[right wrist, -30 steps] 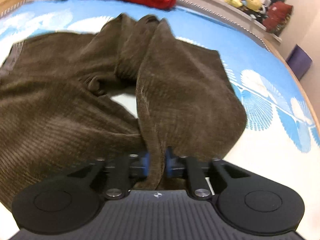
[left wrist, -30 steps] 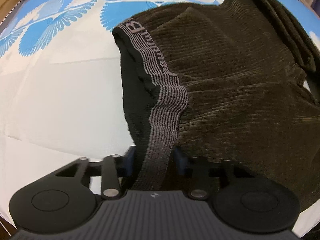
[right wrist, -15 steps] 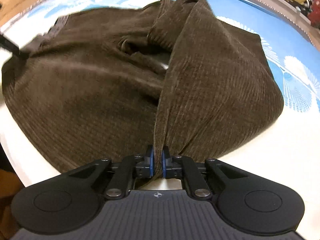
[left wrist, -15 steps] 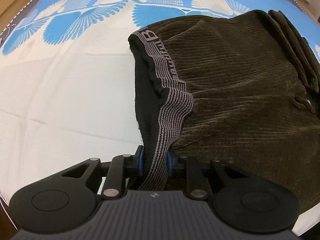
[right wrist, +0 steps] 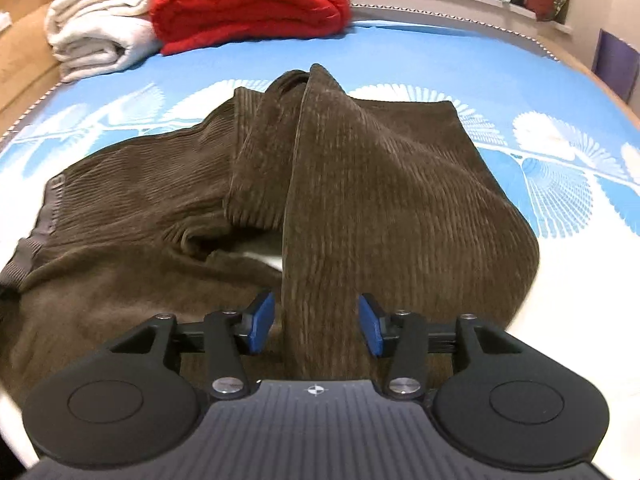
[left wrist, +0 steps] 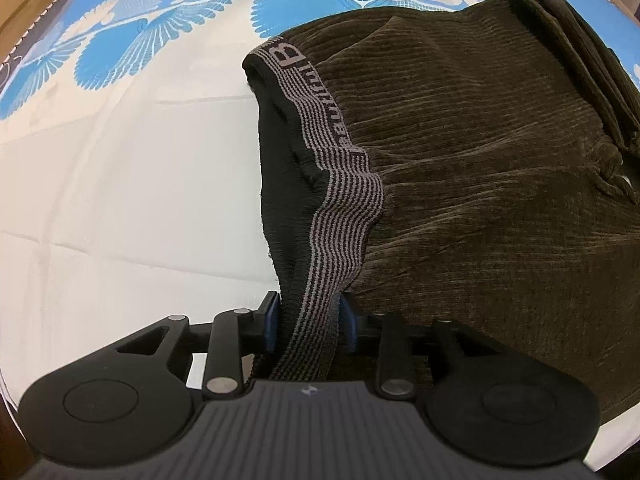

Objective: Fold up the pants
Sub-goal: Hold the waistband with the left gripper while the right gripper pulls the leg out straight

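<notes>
Corduroy, dark brown: the pants (right wrist: pixel 380 184) lie bunched on the bed (right wrist: pixel 500 72), one leg doubled over the other. My left hand-held gripper (left wrist: pixel 309 322) has its fingers parted around the striped waistband (left wrist: pixel 340 208), which runs between the pads, loosely if at all gripped. My right hand-held gripper (right wrist: pixel 316 320) is spread wide, a ridge of leg fabric standing free between its blue pads (right wrist: pixel 260 320). Risk, as I judge it: the released fold may slump and the legs slide apart. Both grippers sit low, pointing along the bed.
</notes>
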### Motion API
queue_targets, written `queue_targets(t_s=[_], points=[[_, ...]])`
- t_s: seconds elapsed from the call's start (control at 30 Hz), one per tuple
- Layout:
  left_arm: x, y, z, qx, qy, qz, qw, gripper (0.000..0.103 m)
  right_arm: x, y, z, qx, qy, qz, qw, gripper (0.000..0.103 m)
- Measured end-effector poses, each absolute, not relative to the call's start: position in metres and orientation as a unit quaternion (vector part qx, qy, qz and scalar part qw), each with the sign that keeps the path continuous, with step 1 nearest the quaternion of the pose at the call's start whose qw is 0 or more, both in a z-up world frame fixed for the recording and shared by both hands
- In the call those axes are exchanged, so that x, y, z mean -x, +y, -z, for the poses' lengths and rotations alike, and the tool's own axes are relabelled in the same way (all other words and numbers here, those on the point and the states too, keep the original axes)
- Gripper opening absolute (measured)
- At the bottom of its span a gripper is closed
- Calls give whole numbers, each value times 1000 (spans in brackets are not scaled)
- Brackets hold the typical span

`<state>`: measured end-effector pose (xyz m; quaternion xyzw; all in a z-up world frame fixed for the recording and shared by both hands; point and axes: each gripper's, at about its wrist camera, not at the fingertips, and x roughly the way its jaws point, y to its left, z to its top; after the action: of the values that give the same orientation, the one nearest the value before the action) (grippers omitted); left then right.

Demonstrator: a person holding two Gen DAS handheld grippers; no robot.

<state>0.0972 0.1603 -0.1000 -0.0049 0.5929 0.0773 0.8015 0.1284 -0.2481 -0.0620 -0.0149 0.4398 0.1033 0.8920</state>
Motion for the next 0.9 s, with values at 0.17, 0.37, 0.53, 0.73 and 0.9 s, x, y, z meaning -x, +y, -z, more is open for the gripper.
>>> queue_targets(t_s=[0.17, 0.37, 0.53, 0.73, 0.9], points=[[-99, 165, 103, 3, 592, -66, 803, 40, -152, -217, 79, 60, 447, -94, 888, 55], [-99, 170, 104, 10, 595, -64, 801, 46, -166, -216, 88, 107, 443, -16, 890, 11], [-99, 165, 104, -3, 594, -66, 802, 46, -147, -296, 49, 30, 388, 52, 920, 10], [-95, 156, 104, -18, 598, -60, 799, 45, -90, -412, 75, -11, 525, 97, 845, 10], [-93, 154, 102, -31, 596, -58, 800, 45, -35, -427, 99, 23, 606, 1, 795, 14]])
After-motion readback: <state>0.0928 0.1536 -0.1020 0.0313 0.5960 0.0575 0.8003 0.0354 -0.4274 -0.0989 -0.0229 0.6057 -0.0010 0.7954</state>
